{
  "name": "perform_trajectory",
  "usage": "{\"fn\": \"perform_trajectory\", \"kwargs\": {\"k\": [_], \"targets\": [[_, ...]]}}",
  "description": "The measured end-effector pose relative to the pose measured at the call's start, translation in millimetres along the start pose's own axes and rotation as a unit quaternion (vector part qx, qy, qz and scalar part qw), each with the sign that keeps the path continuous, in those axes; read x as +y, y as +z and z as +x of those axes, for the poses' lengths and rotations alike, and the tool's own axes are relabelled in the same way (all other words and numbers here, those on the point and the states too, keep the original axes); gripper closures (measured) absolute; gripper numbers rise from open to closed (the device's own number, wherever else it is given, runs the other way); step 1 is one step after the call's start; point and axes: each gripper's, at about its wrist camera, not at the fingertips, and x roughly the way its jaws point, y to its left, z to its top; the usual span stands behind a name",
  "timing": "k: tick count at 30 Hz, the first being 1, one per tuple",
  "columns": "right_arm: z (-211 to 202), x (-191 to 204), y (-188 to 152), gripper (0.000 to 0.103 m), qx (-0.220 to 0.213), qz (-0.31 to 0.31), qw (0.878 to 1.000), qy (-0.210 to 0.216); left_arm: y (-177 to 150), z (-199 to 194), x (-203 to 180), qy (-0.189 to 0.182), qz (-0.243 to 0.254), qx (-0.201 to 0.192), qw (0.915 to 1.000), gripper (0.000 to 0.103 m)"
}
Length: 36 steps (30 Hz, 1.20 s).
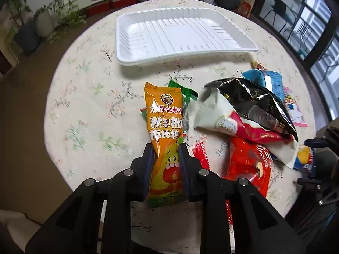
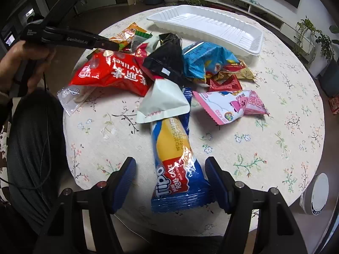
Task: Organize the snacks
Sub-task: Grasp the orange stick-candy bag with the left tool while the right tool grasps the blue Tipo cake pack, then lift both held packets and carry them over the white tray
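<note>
My left gripper (image 1: 166,151) is shut on an orange lollipop packet (image 1: 164,131) and holds it above the table; it also shows in the right wrist view (image 2: 115,45) at the pile's far left. A white plastic tray (image 1: 178,33) lies empty at the table's far side, also seen in the right wrist view (image 2: 211,28). My right gripper (image 2: 170,166) is open, its fingers either side of a blue Tipo roll cake packet (image 2: 175,158) lying on the table. A pile of snack packets sits mid-table: red bag (image 2: 114,72), black bag (image 2: 167,61), blue bag (image 2: 203,63), pink packet (image 2: 233,105).
The round table has a floral cloth (image 1: 84,116). A green packet (image 1: 188,95) lies behind the orange one. Potted plants (image 1: 31,27) and a low white shelf stand beyond the table. A white round device (image 2: 315,192) sits at the right edge.
</note>
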Motion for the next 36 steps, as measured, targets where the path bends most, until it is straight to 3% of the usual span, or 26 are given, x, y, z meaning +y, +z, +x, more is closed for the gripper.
{"fn": "perform_trajectory", "kwargs": {"k": [12,14,18,21,26,36], "targets": [[18,7,8,0.032,0.011,-0.015,1.000,-0.001,9,11,1,0.015,0.015,0.027,0.9994,0.079],[19,8,9,0.037,0.014,-0.016,1.000,0.004,10,12,3,0.014,0.017,0.029,0.9994,0.079],[21,6,13,0.060,0.015,-0.020,1.000,0.018,9,12,2,0.009,0.027,0.031,0.9991,0.080],[20,3,14,0.069,0.014,-0.018,1.000,0.020,8,10,3,0.004,0.032,0.030,0.9990,0.084],[14,5,12,0.073,0.007,-0.017,0.999,0.029,5,3,12,-0.002,0.015,0.017,0.9997,0.091],[2,2,2,0.074,-0.005,-0.002,0.999,0.047,0,-12,20,-0.024,-0.005,-0.004,0.9997,0.093]]}}
